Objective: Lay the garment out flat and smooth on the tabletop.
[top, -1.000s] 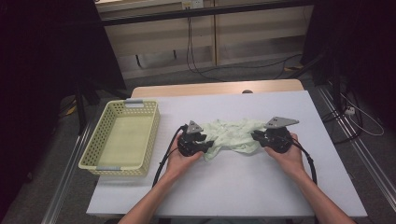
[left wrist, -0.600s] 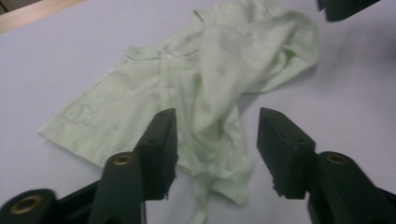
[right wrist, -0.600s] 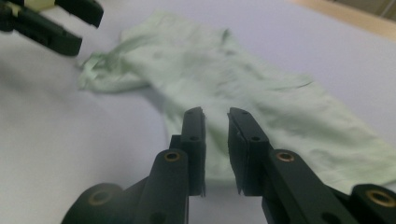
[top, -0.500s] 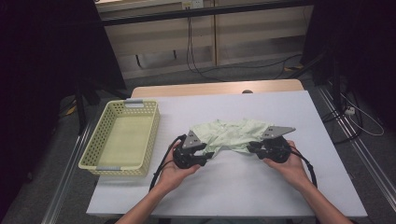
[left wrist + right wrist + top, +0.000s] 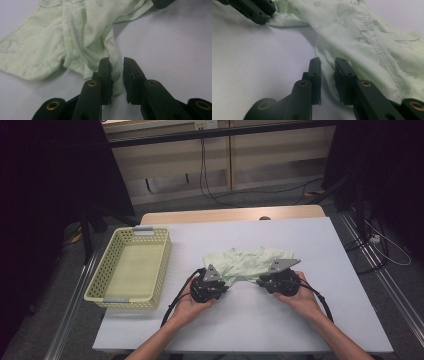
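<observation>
At about six o'clock on the white table [image 5: 310, 320], the person's two hands hold the grippers side by side, jaws pointing away toward twelve. The left gripper [image 5: 116, 68] has just been closing; a stitched hem of the pale green garment [image 5: 247, 263] sits between its jaws, which look pinched on that fold. The right gripper [image 5: 327, 71] has its jaws drawn close on the garment's other near edge, fabric bunched between them, so it too appears clamped on cloth. Holding the two near corners this way probably serves to lift or spread the piece evenly rather than drag it from one side.

Just beyond the grippers, the garment lies crumpled at the table's centre, a child-sized printed piece with seams showing. Farther off, toward nine o'clock, a yellow plastic basket [image 5: 111, 295] stands apart, likely the place the garment goes.
</observation>
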Action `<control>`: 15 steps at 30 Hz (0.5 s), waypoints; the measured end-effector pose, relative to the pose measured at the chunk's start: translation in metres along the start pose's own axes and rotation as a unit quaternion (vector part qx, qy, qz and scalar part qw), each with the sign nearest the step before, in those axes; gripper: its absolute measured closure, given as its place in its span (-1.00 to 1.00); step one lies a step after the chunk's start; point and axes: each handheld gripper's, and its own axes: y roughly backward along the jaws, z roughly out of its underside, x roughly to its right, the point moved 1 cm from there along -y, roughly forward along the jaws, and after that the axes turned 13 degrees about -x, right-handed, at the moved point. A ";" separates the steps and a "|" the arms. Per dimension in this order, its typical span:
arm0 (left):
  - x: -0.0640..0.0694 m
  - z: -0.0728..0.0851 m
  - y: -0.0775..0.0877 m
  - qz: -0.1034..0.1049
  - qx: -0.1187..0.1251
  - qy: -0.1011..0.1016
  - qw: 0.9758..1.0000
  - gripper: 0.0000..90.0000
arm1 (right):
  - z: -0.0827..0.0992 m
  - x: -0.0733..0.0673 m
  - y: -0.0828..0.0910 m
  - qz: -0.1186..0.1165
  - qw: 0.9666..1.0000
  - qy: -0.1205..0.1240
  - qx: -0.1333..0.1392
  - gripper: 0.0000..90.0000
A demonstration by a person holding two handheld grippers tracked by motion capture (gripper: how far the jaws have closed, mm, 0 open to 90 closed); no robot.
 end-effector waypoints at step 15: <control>-0.012 0.004 0.009 0.000 -0.009 0.021 1.000 1.00 | 0.013 0.005 0.009 0.014 0.999 0.017 -0.038 1.00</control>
